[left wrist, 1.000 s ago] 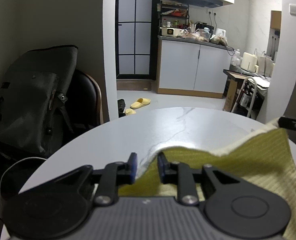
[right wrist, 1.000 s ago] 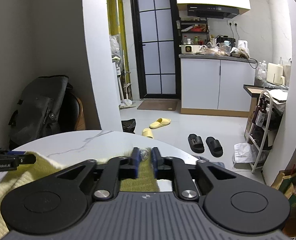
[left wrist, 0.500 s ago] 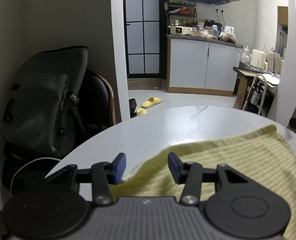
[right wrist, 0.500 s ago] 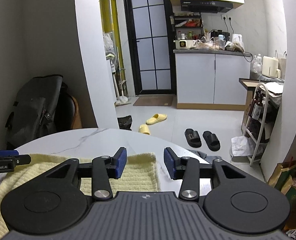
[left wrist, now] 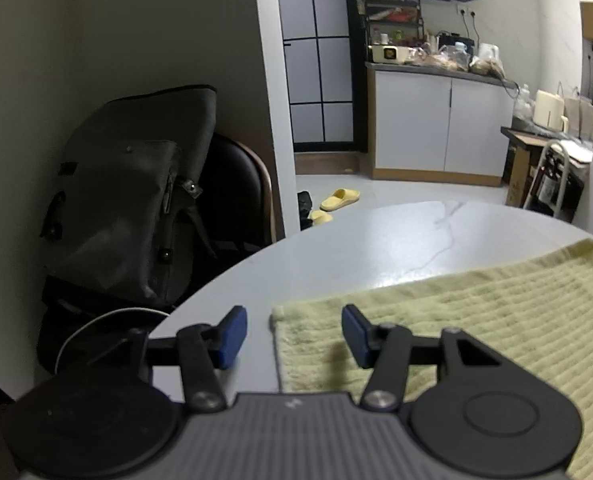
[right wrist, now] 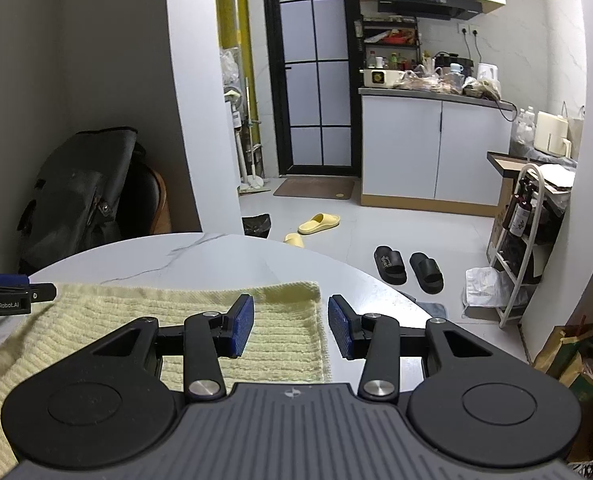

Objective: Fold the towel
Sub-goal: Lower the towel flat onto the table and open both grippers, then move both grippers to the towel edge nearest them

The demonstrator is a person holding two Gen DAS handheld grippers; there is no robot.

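Observation:
A pale yellow ribbed towel (left wrist: 476,320) lies flat on the round white marble table (left wrist: 376,248). My left gripper (left wrist: 294,334) hovers over the towel's far left corner; its jaws are opening and the blue pads press on nothing. In the right wrist view the same towel (right wrist: 136,320) spreads to the left, its far right corner lying under my right gripper (right wrist: 290,326), which stands open with nothing gripped. The left gripper's tip (right wrist: 12,292) shows at that view's left edge.
A dark backpack (left wrist: 128,200) rests on a black chair beside the table at the left. Beyond the table's far edge the floor holds yellow slippers (right wrist: 318,224) and black slippers (right wrist: 408,266). A white rack with bottles (right wrist: 524,232) stands at the right.
Both grippers let go of the towel's corners and their jaws spread apart. The raised towel edge dropped and now lies flat on the table.

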